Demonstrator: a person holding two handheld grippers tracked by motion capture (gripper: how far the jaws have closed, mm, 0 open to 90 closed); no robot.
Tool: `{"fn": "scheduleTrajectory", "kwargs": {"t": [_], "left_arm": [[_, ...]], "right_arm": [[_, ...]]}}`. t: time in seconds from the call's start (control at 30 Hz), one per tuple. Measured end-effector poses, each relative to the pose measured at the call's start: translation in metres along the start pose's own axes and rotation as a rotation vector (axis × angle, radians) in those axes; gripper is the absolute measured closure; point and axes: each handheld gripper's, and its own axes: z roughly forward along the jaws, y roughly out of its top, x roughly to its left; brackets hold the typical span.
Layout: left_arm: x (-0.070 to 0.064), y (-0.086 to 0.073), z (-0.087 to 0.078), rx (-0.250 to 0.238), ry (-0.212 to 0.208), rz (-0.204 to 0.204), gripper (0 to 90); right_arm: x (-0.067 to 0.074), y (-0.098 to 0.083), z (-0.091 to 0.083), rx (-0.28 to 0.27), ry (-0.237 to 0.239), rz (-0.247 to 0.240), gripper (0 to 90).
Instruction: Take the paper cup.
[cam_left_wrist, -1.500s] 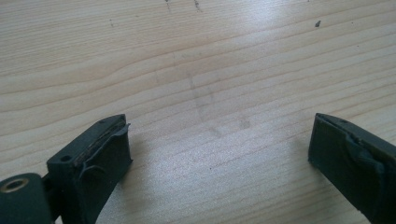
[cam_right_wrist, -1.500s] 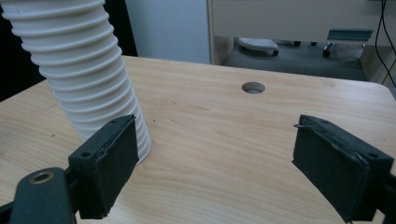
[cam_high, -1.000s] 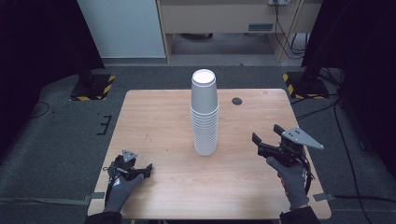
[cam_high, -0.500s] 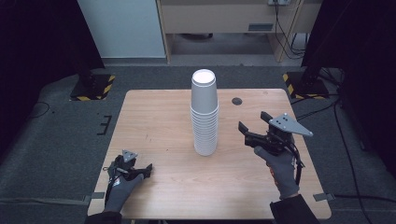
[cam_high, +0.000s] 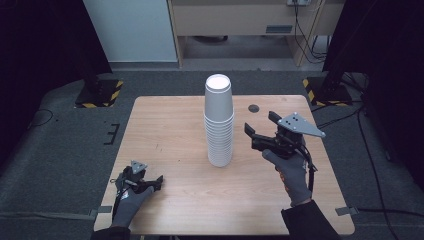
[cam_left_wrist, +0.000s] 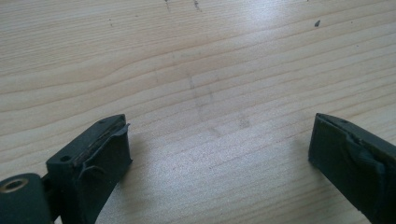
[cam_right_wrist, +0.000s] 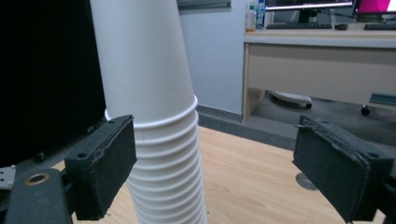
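One tall stack of white paper cups (cam_high: 219, 122) stands upside down near the middle of the wooden table (cam_high: 170, 135), its single topmost cup rising clear above the tightly nested rims below. From the high view about a dozen rims show in the lower part, though they sit too close together to count for certain. One small dark round spot (cam_high: 253, 108) lies on the table behind and to the right of the stack, apart from it.

Two grippers are in use, one in each gloved hand. The right gripper (cam_high: 260, 132) is held above the table just to the right of the stack, at about the height of the nested rims, with its jaws pointing at the cups and spread wide with nothing between them. In the right gripper view the stack (cam_right_wrist: 156, 116) stands just beyond the left jaw and partly behind it, while the right jaw is well clear of it; no contact is visible.

The left gripper (cam_high: 150, 181) rests low at the near left corner of the table, well apart from the stack. In the left gripper view its two jaws stand wide apart over bare wood (cam_left_wrist: 205, 84).
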Motion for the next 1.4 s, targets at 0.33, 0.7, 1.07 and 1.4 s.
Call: {"fn": "scheduleTrajectory", "kwargs": {"t": [0.33,0.7,1.07,1.4], "left_arm": [[0.0,0.0,0.0,0.0,0.0,0.001,4.6],[0.0,0.0,0.0,0.001,-0.001,0.0,4.5],[0.0,0.0,0.0,0.0,-0.001,0.001,4.4],[0.0,0.0,0.0,0.001,-0.002,0.001,4.3]], "right_arm": [[0.014,0.011,0.017,-0.007,0.035,-0.013,13.0],[0.028,0.02,0.039,-0.003,0.061,-0.025,12.9],[0.036,0.022,0.06,0.007,0.072,-0.03,12.5],[0.046,0.022,0.082,0.012,0.074,-0.041,11.9]]}}
